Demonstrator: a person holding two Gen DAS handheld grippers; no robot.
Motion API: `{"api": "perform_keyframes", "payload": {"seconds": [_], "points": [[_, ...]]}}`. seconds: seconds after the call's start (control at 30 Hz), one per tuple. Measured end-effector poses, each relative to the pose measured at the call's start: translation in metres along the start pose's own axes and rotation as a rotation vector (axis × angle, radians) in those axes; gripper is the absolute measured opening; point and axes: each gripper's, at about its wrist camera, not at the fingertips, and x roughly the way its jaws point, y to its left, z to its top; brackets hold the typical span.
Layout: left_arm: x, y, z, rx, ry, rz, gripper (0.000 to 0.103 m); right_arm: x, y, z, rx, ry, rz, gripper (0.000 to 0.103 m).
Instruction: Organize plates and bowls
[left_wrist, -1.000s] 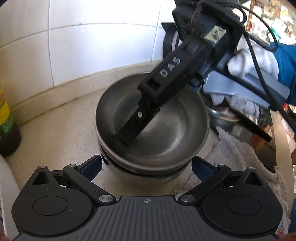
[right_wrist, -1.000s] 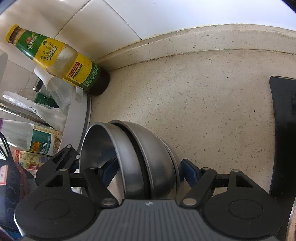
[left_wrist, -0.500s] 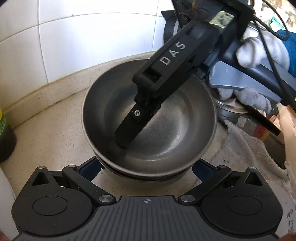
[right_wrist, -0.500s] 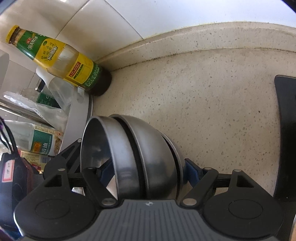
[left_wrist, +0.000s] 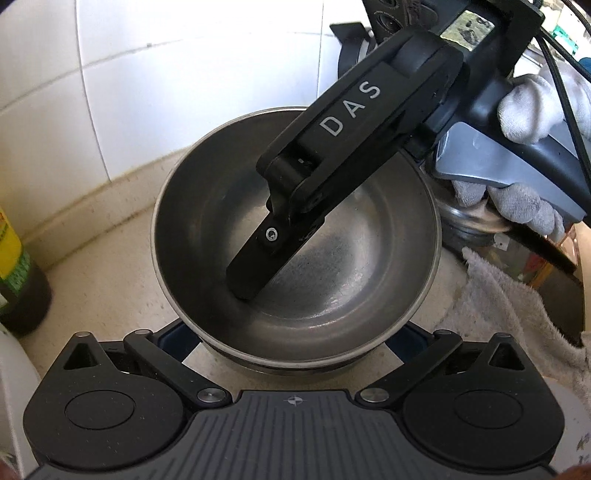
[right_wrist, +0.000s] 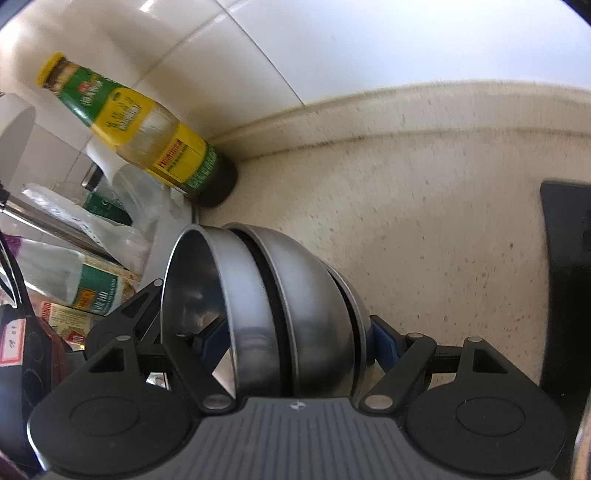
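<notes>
A stack of nested steel bowls is held off the beige counter. My right gripper is shut on the stack: one finger reaches inside the top bowl, the other is under the stack. My left gripper is open, its blue-padded fingers on either side of the stack's near lower edge; I cannot tell if they touch it.
A yellow-labelled bottle stands in the corner by the white tiled wall. Jars and plastic bags crowd the left. A white towel and a metal pot lie to the right. A black pad sits on the counter.
The bowl stack has risen and come closer to my left gripper. In the right wrist view the counter has dropped away and the bottle has shifted right.
</notes>
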Motion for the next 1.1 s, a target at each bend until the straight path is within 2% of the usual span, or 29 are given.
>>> {"api": "perform_keyframes", "payload": {"seconds": [0.27, 0.6, 0.77, 1.1], "points": [[-0.028, -0.014, 0.014, 0.01, -0.036, 0.066, 0.103, -0.032, 0.029, -0.003, -0.07, -0.052, -0.004, 0.09], [-0.073, -0.059, 0.024, 0.056, -0.078, 0.164, 0.103, -0.087, 0.071, -0.038, -0.168, -0.125, -0.009, 0.09], [-0.092, -0.081, 0.02, 0.055, -0.081, 0.208, 0.103, -0.101, 0.086, -0.058, -0.203, -0.132, 0.005, 0.09], [-0.102, -0.115, 0.013, 0.015, -0.049, 0.256, 0.103, -0.119, 0.093, -0.098, -0.242, -0.106, 0.035, 0.09]]}}
